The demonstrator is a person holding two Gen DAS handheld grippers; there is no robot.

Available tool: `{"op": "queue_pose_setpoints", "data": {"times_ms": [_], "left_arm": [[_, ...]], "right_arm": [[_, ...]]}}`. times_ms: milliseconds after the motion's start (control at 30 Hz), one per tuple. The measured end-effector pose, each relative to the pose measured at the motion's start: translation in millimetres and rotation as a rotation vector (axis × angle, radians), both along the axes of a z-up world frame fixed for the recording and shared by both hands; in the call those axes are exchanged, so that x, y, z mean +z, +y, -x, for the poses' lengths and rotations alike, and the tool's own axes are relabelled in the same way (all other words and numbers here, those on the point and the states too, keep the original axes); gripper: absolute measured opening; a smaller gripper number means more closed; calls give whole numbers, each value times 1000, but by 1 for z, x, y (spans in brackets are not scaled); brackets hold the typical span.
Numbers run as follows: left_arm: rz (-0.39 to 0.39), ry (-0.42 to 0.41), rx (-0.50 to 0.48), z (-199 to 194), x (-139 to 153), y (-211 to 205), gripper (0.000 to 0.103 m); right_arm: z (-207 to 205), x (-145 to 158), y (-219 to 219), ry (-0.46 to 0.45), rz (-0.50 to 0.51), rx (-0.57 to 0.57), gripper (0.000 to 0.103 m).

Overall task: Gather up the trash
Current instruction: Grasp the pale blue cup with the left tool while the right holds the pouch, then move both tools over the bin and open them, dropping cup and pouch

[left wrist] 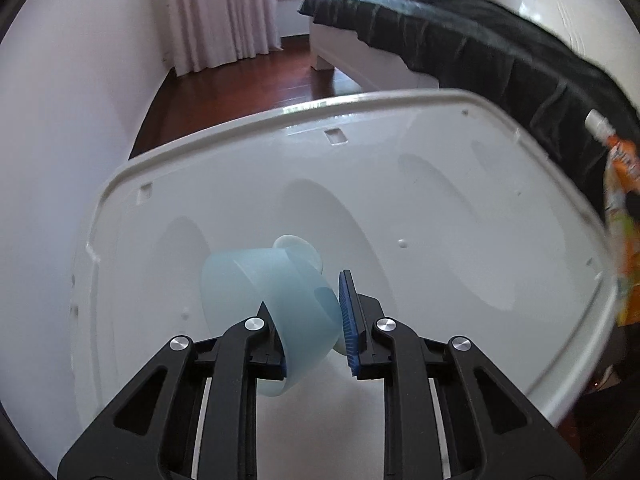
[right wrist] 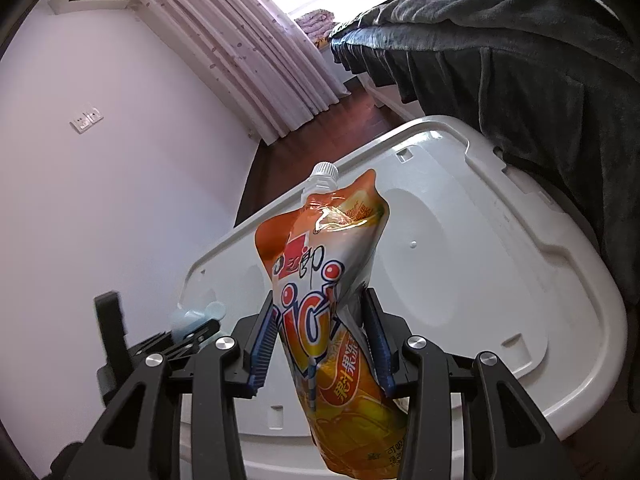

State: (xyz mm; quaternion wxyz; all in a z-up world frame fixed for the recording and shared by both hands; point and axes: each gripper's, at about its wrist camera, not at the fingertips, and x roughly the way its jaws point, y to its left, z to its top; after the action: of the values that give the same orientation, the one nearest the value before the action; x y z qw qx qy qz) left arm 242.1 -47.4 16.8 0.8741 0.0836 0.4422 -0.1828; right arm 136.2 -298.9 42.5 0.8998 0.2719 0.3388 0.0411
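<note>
the left gripper (left wrist: 306, 320) pinches a pale blue cup (left wrist: 272, 300) over the white lid's (left wrist: 440, 184) near edge; the right gripper (right wrist: 320, 344) clamps an orange juice pouch (right wrist: 328, 288) upright.

The orange printed drink pouch (left wrist: 622, 216) is blurred and cut by the left wrist view's right edge. The translucent pale-blue plastic cup (right wrist: 188, 320) shows only partly behind the left gripper (right wrist: 176, 340).

Two close wrist views angled down over one shared white lid (left wrist: 400, 184) (right wrist: 460, 264).
</note>
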Motion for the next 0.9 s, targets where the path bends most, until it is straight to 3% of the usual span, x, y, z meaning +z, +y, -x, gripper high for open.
{"op": "queue_pose_setpoints", "data": {"times_ms": [267,500,667,900], "left_arm": [[185,-73,4,73,59,12,19],[207,-135,-34,163,97,7,19],[195,-100,-46,216,91,4,19],[137,-57,43,266,47,6,19]], "right_arm": [[7,7,0,-27,35,-6,41],[16,7,5,-34,63,15,41],[38,3,17,-34,97,42,41],[111,-24,57,-37,215,124,41]]}}
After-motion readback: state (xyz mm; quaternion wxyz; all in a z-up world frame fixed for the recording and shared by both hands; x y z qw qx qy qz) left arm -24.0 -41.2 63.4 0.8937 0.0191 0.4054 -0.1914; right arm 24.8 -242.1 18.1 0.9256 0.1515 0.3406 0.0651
